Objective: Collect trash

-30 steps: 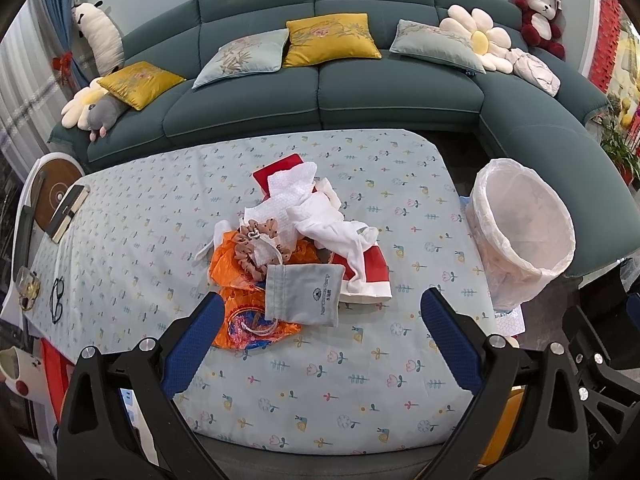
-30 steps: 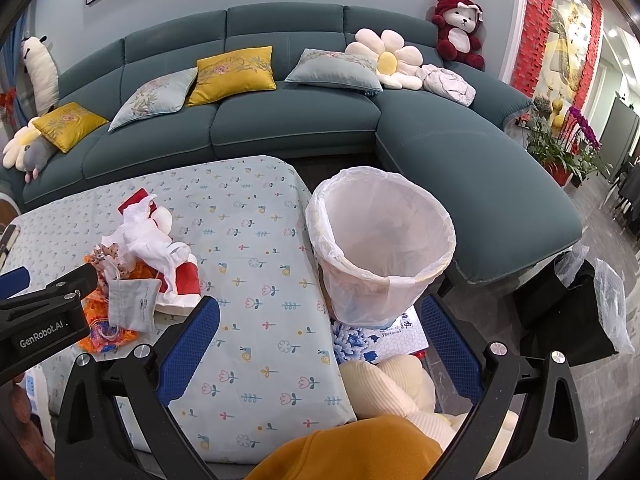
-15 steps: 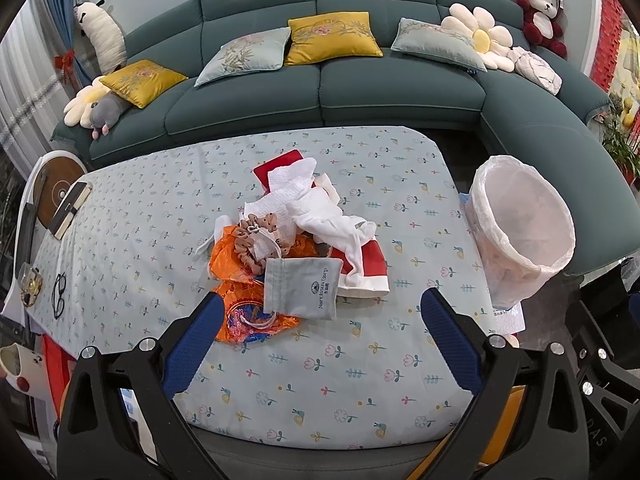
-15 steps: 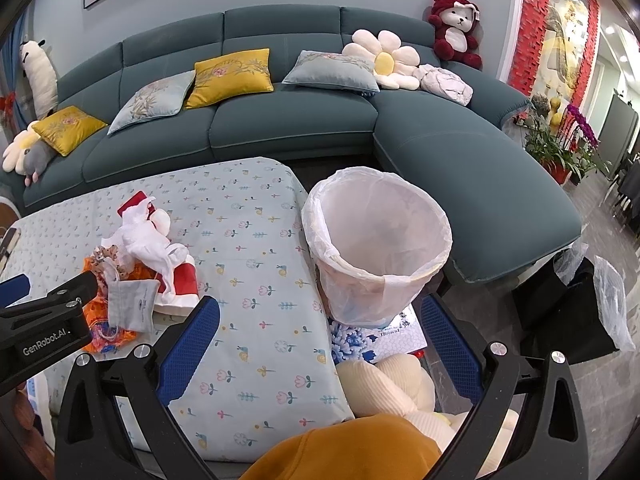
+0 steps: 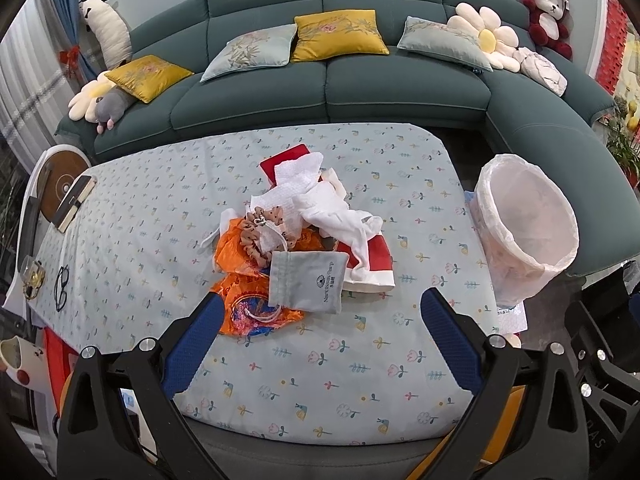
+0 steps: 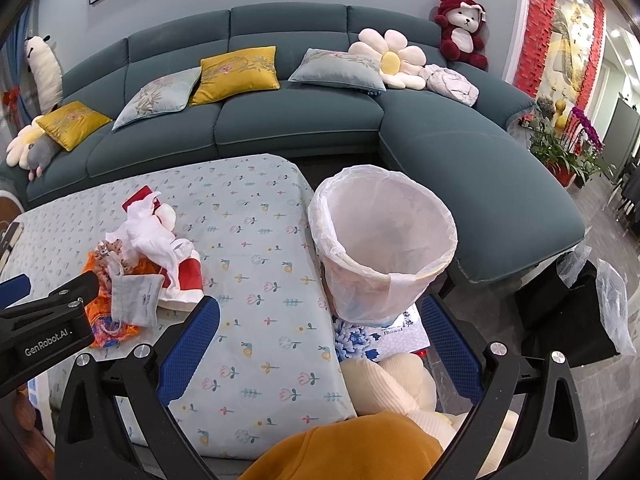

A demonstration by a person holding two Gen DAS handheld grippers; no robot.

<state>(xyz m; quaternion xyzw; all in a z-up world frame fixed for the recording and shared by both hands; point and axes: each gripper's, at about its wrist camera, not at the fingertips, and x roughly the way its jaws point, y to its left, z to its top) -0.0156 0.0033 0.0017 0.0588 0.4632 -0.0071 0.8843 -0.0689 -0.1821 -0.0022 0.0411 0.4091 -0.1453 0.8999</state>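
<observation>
Home living room, teal sectional sofa point(image 5: 328, 80), cushions, plush toys

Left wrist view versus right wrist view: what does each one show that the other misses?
Only the left wrist view shows the eyeglasses and the notebook at the table's far left edge, with the open left gripper aimed at the pile.

Only the right wrist view shows the potted orchids and the black bags on the floor, with the open right gripper low before the bin.

Both show the trash pile, its grey pouch, the lined trash bin and the sofa.
</observation>
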